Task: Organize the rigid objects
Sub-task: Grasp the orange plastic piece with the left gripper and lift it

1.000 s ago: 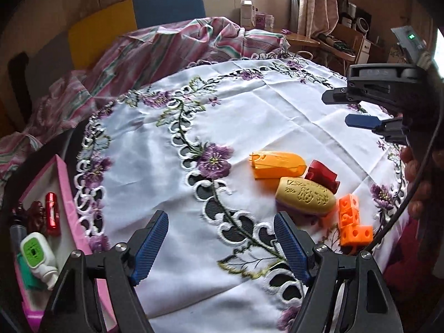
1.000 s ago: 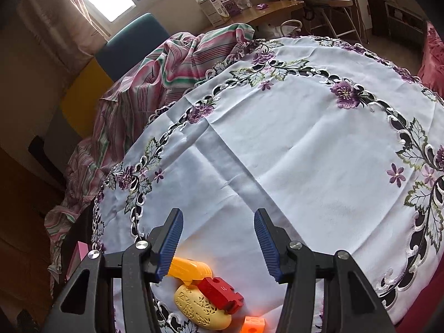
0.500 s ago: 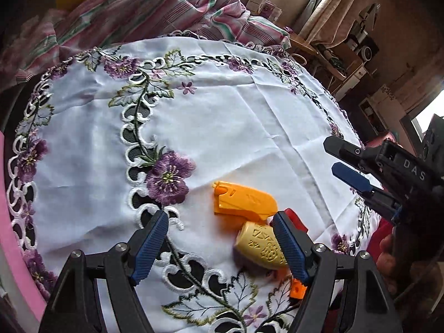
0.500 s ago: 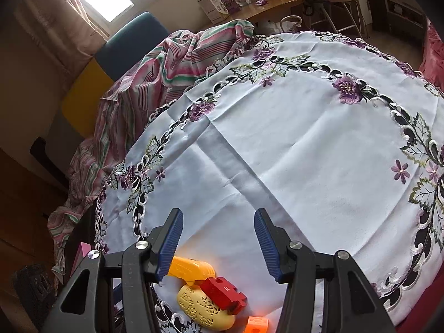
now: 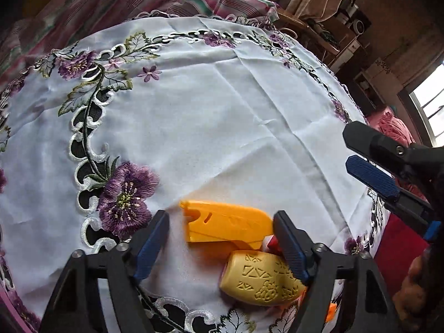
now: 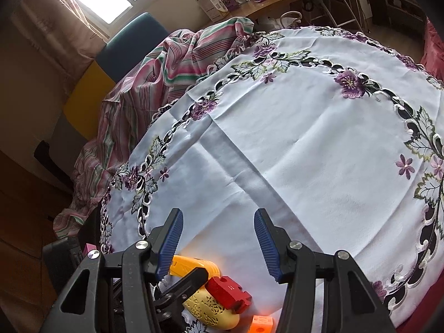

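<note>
Closing around the orange piece (image 5: 226, 225), the left gripper (image 5: 222, 245) grips nothing yet; right gripper (image 6: 219, 245) gapes empty; no writing readable.

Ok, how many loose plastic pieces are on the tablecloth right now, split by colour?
Orange: 2, the flat orange plastic piece and the small orange cube block.
Yellow: 1, the patterned yellow oval piece.
Red: 1, the red notched block.
Total: 4.

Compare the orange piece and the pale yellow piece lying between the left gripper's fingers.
The orange piece is flat, angular and smooth with slots; the pale yellow piece is rounded and covered in embossed patterns. The orange one lies farther from the camera, the yellow nearer. Both rest ungripped on the tablecloth.
</note>
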A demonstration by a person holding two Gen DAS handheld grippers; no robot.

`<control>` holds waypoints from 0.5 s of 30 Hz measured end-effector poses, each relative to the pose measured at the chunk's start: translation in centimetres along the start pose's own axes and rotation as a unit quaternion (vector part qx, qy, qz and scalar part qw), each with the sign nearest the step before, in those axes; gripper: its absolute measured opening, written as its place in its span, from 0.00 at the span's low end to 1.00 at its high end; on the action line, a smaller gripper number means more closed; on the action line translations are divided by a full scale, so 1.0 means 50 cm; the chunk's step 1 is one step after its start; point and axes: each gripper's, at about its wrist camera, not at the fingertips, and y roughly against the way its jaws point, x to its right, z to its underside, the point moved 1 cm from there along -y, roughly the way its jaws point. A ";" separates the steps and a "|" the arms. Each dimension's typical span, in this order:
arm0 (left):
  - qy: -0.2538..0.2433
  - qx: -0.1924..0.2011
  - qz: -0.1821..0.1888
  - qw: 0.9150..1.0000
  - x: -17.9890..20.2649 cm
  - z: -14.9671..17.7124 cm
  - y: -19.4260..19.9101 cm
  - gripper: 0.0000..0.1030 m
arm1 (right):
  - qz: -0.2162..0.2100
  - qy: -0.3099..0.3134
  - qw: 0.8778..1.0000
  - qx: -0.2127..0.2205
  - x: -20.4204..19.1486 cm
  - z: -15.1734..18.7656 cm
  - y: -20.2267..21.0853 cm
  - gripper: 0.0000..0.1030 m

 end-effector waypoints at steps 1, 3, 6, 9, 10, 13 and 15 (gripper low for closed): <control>-0.004 0.006 -0.001 1.000 0.000 0.000 0.001 0.59 | 0.000 0.001 1.000 0.000 -0.001 0.000 0.000 0.53; -0.027 0.004 -0.028 0.999 0.002 0.005 0.000 0.26 | 0.001 0.000 1.000 -0.002 0.000 0.000 -0.001 0.53; -0.026 0.006 -0.013 1.000 -0.019 0.018 0.011 0.26 | 0.001 0.000 1.000 -0.005 0.001 0.000 -0.004 0.53; -0.017 0.010 -0.008 1.000 -0.044 0.031 0.026 0.26 | 0.001 0.010 1.000 -0.013 -0.005 0.003 -0.009 0.53; -0.014 0.012 -0.007 1.000 -0.049 0.035 0.030 0.26 | 0.000 0.015 1.000 -0.017 -0.008 0.004 -0.012 0.53; -0.012 0.017 -0.007 1.000 -0.060 0.046 0.038 0.26 | 0.001 0.026 0.999 -0.030 -0.016 0.010 -0.022 0.53; -0.016 0.019 -0.008 1.000 -0.061 0.054 0.044 0.26 | 0.003 0.032 0.999 -0.034 -0.019 0.012 -0.025 0.53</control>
